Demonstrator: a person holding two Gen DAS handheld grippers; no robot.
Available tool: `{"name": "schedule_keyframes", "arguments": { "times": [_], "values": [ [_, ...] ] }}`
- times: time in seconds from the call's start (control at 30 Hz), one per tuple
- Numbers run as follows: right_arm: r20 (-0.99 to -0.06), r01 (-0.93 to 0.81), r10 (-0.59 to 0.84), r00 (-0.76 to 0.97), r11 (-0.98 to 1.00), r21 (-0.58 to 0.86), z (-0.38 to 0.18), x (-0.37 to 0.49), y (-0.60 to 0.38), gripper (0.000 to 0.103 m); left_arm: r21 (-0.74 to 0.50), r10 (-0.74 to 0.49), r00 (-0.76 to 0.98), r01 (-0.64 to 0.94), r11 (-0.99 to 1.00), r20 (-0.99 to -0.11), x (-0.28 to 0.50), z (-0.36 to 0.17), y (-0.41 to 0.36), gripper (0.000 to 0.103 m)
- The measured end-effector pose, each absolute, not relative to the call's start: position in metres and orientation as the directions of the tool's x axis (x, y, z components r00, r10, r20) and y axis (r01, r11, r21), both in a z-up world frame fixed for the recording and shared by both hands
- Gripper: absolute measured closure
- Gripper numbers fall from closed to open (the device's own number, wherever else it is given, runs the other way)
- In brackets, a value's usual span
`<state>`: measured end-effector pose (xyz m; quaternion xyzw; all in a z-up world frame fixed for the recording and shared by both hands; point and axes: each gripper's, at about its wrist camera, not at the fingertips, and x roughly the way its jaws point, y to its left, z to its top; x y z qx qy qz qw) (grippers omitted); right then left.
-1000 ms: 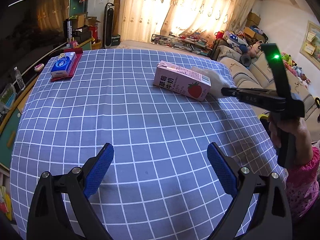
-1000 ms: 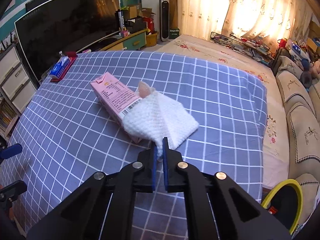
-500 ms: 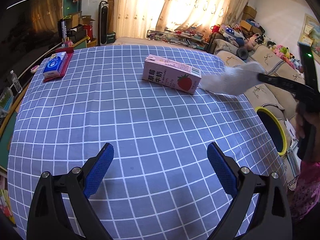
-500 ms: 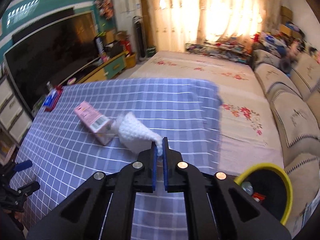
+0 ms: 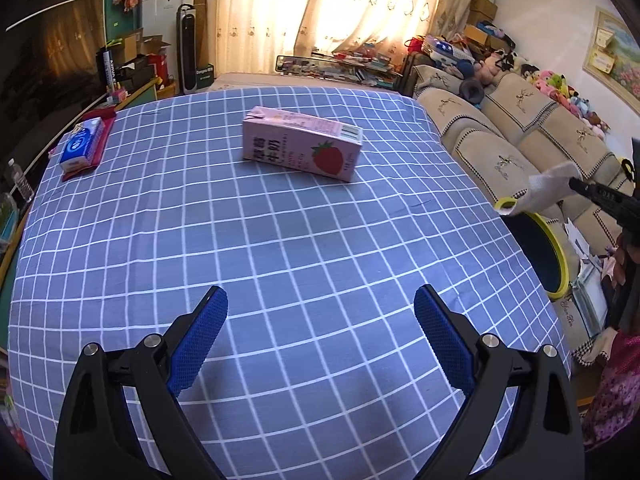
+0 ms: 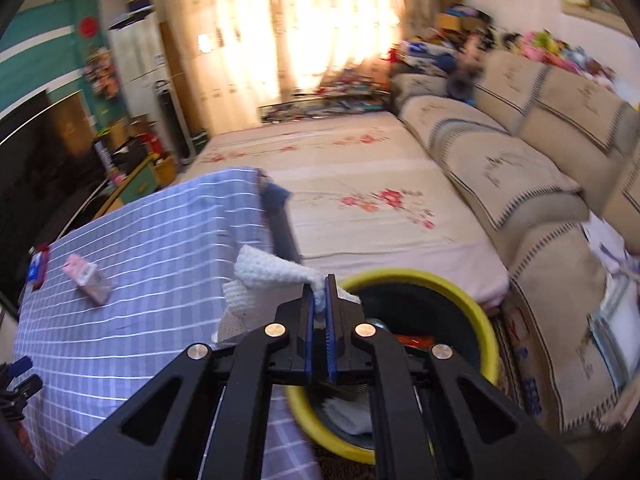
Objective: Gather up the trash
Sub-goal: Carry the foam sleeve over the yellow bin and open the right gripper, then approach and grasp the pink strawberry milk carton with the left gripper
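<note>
My right gripper [image 6: 319, 284] is shut on a white paper towel [image 6: 272, 272] and holds it in the air past the table's right edge, over the yellow-rimmed trash bin [image 6: 464, 300]. The towel [image 5: 536, 190] and right gripper [image 5: 574, 182] also show at the right of the left wrist view, above the bin [image 5: 558, 256]. A pink strawberry milk carton [image 5: 302, 148] lies on its side on the blue checked tablecloth [image 5: 260, 248]; it shows small in the right wrist view [image 6: 86, 278]. My left gripper [image 5: 320, 312] is open and empty above the near part of the table.
A blue tissue pack on a red tray [image 5: 82, 146] sits at the table's far left. A beige sofa [image 5: 512, 148] runs along the right, behind the bin. The bin holds some trash [image 6: 348, 416]. A floral-covered bed [image 6: 352, 196] lies beyond the table.
My right gripper has lifted the paper towel away from the carton and carried it right, off the table to above the bin. The left gripper stays open in place.
</note>
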<state>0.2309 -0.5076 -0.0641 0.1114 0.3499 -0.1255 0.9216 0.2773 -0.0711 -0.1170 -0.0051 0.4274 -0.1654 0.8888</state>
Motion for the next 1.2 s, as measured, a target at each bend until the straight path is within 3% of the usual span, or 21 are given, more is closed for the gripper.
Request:
{"name": "schedule_keyframes", "arguments": {
  "times": [0.3, 0.43, 0.8, 1.2],
  "values": [
    [-0.74, 0.435, -0.226, 0.633, 0.895, 0.1, -0.102, 0.226, -0.548, 0.096, -0.14, -0.302, 0.562, 0.312, 0.94, -0.77, 0.286, -0.121, -0.086, 0.01],
    [-0.752, 0.456, -0.218, 0.623, 0.882, 0.122, -0.116, 0.227, -0.553, 0.059, -0.128, -0.303, 0.561, 0.329, 0.936, -0.77, 0.3, -0.121, -0.089, 0.01],
    [-0.757, 0.417, -0.178, 0.629, 0.899, 0.135, -0.121, 0.239, -0.542, 0.056, -0.119, -0.316, 0.564, 0.358, 0.926, -0.763, 0.368, -0.124, -0.084, 0.01],
    [-0.765, 0.38, -0.147, 0.626, 0.915, 0.135, -0.126, 0.241, -0.53, 0.056, -0.024, -0.288, 0.566, 0.427, 0.904, -0.772, 0.447, -0.134, -0.074, 0.01]
  ]
}}
